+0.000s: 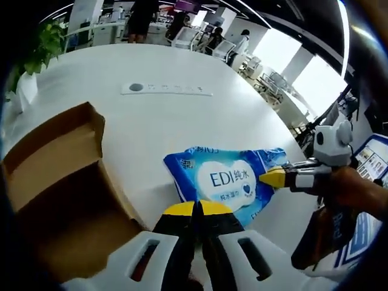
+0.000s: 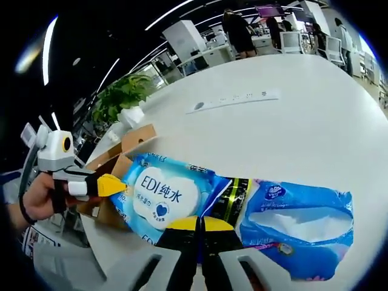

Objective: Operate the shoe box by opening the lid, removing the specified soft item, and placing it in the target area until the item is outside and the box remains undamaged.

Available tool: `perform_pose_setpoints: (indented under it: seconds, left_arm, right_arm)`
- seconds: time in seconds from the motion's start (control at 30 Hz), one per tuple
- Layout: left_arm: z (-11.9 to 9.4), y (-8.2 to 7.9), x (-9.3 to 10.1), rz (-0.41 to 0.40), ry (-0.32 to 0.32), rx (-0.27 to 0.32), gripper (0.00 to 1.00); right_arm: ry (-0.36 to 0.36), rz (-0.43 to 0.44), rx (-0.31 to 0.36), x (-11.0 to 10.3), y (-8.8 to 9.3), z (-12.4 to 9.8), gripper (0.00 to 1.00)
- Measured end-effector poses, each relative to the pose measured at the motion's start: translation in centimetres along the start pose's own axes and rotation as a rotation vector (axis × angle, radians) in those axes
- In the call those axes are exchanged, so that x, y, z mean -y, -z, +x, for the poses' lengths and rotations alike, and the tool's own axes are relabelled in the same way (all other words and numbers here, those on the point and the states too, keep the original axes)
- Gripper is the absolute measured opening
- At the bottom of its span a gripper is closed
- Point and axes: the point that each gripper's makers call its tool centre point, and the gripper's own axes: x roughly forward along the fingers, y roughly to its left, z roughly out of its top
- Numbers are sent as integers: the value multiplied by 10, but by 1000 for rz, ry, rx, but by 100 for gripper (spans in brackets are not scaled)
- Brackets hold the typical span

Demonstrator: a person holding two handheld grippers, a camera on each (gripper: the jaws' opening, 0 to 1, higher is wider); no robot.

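A blue wet-wipes pack (image 1: pixel 224 180) (image 2: pixel 159 193) with a white "EDI" label is held between both grippers over the white table (image 1: pixel 182 121). My left gripper (image 1: pixel 197 209) (image 2: pixel 115 185) is shut on one edge of the pack. My right gripper (image 2: pixel 197 223) (image 1: pixel 274 177) is shut on the opposite edge. The open brown shoe box (image 1: pixel 60 182) (image 2: pixel 124 148) stands beside the pack, with its lid flap (image 1: pixel 54 130) folded back and its dark inside showing.
A second blue tissue pack (image 2: pixel 297 218) lies on the table next to the wipes. A white power strip (image 1: pixel 167 89) (image 2: pixel 233 99) sits mid-table. A potted plant (image 1: pixel 36 48) (image 2: pixel 124 91) stands at the table edge. People and desks fill the background.
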Motion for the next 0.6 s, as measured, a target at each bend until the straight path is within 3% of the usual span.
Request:
perform_pose_setpoints:
  seconds: [0.6]
  left_arm:
    - [17,-1,-4,19,-28,-33,0]
  right_arm:
    - [21,17,-20,12,0,8,0]
